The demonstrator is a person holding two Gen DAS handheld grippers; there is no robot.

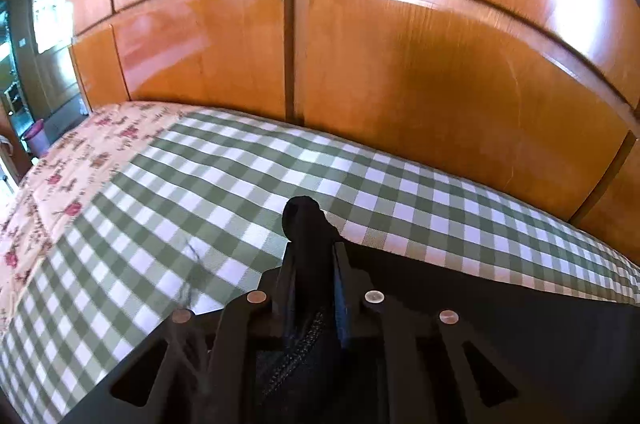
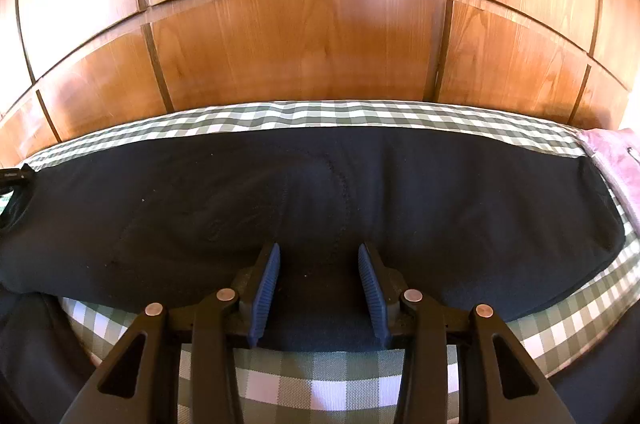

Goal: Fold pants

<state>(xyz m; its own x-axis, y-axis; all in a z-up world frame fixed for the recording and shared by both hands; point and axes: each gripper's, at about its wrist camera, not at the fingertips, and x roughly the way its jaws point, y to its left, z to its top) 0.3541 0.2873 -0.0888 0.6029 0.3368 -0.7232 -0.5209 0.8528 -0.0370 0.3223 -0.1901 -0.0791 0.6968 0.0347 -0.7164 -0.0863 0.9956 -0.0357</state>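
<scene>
Dark navy pants (image 2: 320, 200) lie stretched across the green-and-white checked bedspread (image 2: 320, 388), running left to right. My right gripper (image 2: 319, 256) is open, its blue pads (image 2: 267, 284) just above the near edge of the pants, nothing between them. My left gripper (image 1: 312, 248) is shut on a bunched end of the pants (image 1: 304, 216), which pokes out past the fingertips and trails off to the right (image 1: 500, 304). The left gripper's tip also shows at the far left of the right wrist view (image 2: 16, 176).
Wooden wardrobe doors (image 2: 304, 36) stand right behind the bed. A floral quilt (image 1: 60, 164) covers the bed's left part. A pink cloth (image 2: 616, 160) lies at the right end of the pants. A doorway (image 1: 44, 36) opens at far left.
</scene>
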